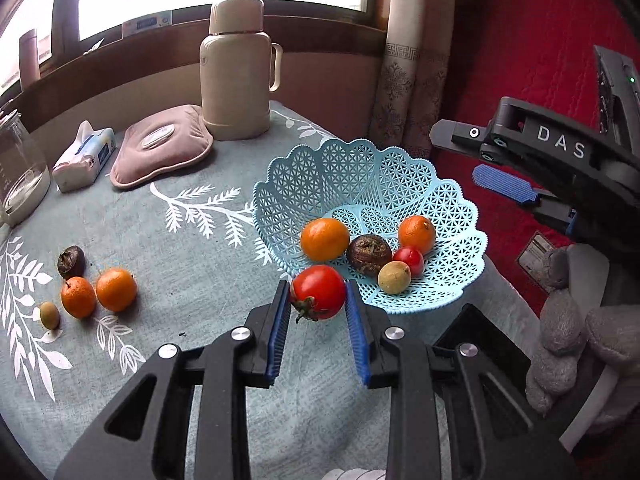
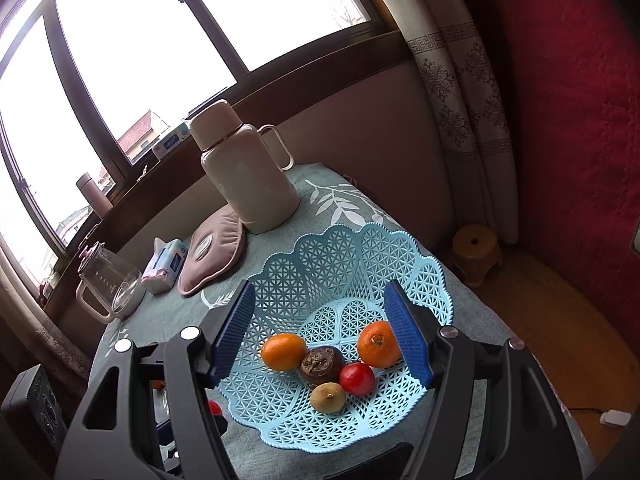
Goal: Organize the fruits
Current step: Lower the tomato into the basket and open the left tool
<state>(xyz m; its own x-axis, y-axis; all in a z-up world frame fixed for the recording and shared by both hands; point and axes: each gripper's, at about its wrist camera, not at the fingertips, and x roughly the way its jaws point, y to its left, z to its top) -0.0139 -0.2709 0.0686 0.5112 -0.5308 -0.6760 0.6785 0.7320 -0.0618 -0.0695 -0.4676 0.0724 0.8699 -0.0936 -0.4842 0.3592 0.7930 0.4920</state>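
Closest in, the left gripper (image 1: pixel 318 300) pinches a red tomato (image 1: pixel 319 291) between its blue pads, holding it at the near rim of the light blue lattice basket (image 1: pixel 448 200), at about seven o'clock from the basket's centre. Inside the basket lie two oranges (image 1: pixel 325 239), a dark brown wrinkled fruit (image 1: pixel 369 255) between them, a small red tomato (image 1: pixel 409 259) and a yellowish round fruit (image 1: pixel 394 277), all bunched together and touching. The right gripper (image 2: pixel 322 330) hangs over the basket with its fingers spread wide and nothing between them. Out at nine o'clock on the leaf-patterned green tablecloth (image 1: pixel 180 264) wait two more oranges (image 1: pixel 116 289), a second dark fruit (image 1: pixel 71 262) just behind them and a small greenish one (image 1: pixel 49 314) beside them, well apart from the basket. Farther back, at eleven o'clock, sit a pink padded pouch (image 1: pixel 162 146), a tissue pack (image 1: pixel 84 156), a cream thermos (image 1: pixel 236 72) and, at the far left, a glass jug (image 1: pixel 20 168). A curtain (image 1: pixel 412 52) hangs at one o'clock.
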